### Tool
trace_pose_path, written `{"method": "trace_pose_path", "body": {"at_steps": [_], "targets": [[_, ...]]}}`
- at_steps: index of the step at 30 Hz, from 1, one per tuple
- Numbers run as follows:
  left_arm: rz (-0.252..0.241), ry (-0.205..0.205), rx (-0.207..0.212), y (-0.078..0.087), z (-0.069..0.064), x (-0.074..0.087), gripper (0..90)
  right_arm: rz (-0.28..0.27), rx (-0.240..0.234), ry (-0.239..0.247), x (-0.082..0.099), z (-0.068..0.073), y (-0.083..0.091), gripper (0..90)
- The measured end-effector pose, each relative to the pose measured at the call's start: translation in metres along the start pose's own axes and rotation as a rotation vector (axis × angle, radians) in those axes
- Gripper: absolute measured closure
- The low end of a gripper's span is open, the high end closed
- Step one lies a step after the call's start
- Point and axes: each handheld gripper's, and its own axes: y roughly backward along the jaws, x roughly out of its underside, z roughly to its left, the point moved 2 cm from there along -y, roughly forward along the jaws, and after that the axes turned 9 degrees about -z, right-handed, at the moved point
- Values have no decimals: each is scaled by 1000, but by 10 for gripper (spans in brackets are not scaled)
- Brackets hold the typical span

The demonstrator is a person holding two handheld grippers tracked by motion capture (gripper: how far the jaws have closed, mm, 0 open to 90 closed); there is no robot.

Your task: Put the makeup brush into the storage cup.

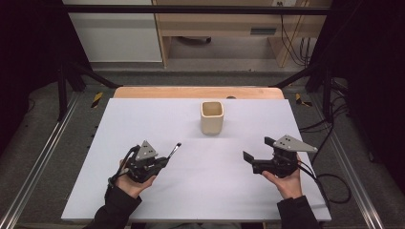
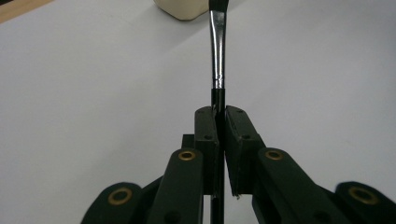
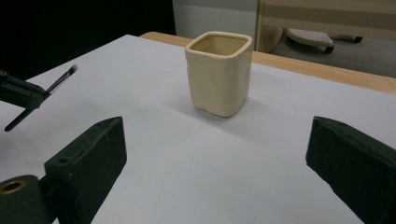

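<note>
My left gripper (image 1: pixel 165 162) is shut on the black handle of a thin brush (image 1: pixel 175 150), which points up and to the right, clear of the white board. In the left gripper view the jaws (image 2: pixel 220 121) pinch the handle, and the brush's shiny silver ferrule (image 2: pixel 218 51) runs toward a cream square cup (image 2: pixel 182 8). The cup (image 1: pixel 212 117) stands upright at the middle back of the board. My right gripper (image 1: pixel 259 149) is open and holds nothing, to the right of and nearer than the cup (image 3: pixel 218 74), with its jaws (image 3: pixel 217 135) spread wide. The brush tip (image 3: pixel 60 80) shows at the left of that view.
The white board (image 1: pixel 143 119) covers a wooden table whose bare far edge (image 1: pixel 198 92) shows behind the cup. Black frame bars and cables (image 1: pixel 329 181) run along the table's sides. A wide bare stretch of board lies between the two grippers.
</note>
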Motion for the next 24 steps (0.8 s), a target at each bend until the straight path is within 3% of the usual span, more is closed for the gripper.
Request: {"method": "trace_pose_path", "body": {"at_steps": [17, 24], "targets": [[-58, 28, -13, 5, 2, -1, 839, -11, -6, -25, -3, 9, -8, 50], [-91, 47, -23, 8, 5, -6, 840, -31, -13, -33, -12, 15, -12, 52]]}}
